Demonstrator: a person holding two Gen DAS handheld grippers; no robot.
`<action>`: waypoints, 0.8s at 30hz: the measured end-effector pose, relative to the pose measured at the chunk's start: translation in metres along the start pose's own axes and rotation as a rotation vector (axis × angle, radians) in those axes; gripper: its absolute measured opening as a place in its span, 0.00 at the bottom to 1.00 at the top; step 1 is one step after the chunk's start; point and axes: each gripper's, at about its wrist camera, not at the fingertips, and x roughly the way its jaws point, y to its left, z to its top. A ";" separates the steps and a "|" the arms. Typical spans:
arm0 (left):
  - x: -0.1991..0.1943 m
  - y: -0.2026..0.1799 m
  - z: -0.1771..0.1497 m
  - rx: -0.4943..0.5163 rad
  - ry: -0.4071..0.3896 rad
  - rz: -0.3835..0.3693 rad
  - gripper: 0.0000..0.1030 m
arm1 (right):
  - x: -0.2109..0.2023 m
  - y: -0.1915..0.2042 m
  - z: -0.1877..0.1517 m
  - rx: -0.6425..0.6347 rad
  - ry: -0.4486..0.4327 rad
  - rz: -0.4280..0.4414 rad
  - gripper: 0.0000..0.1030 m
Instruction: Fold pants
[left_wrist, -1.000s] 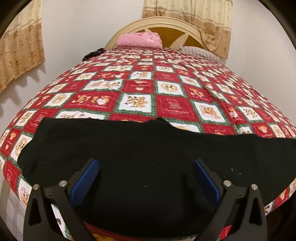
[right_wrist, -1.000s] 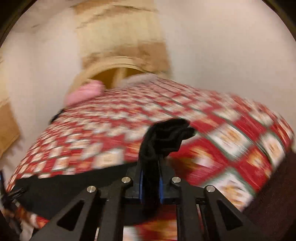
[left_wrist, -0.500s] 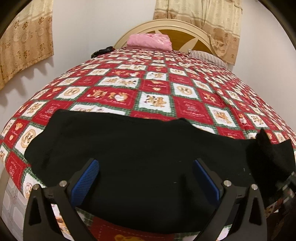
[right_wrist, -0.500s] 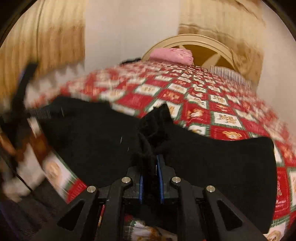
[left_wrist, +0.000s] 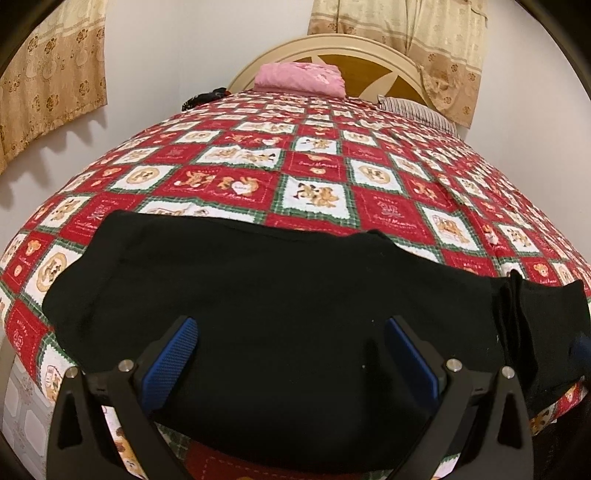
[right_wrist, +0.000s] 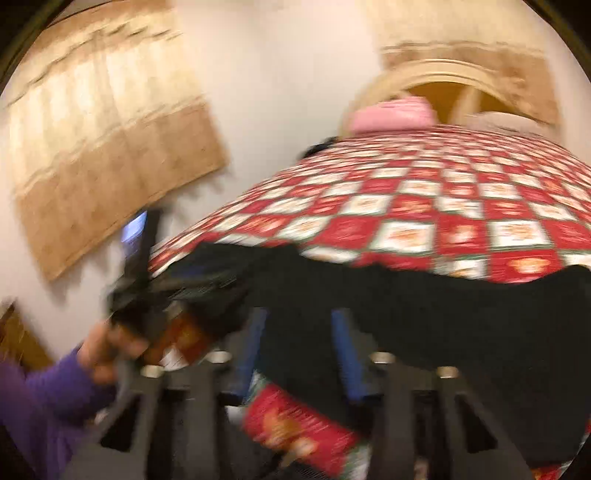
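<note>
Pants (left_wrist: 280, 317) across bed's (left_wrist: 388, 214) near edge, right gripper (right_wrist: 299, 350) apparently opening.

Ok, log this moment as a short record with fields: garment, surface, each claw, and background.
garment: black pants spread across the near edge of the bed, a bunched fold at their right end
surface: red and white patchwork quilt
left claw: open, hovering over the pants, nothing gripped
right claw: jaws opening, black fabric between them; view blurred
background: pink folded cloth by the headboard, curtains on the wall
</note>
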 end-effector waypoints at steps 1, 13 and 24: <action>0.000 0.000 0.000 -0.003 0.000 -0.004 1.00 | 0.004 -0.009 0.002 0.030 -0.007 -0.043 0.23; -0.005 -0.013 0.000 0.059 -0.016 -0.009 1.00 | 0.035 -0.017 -0.010 0.104 0.041 -0.008 0.14; -0.015 -0.040 -0.003 0.167 -0.043 -0.018 1.00 | 0.092 -0.044 0.024 0.211 0.105 -0.053 0.14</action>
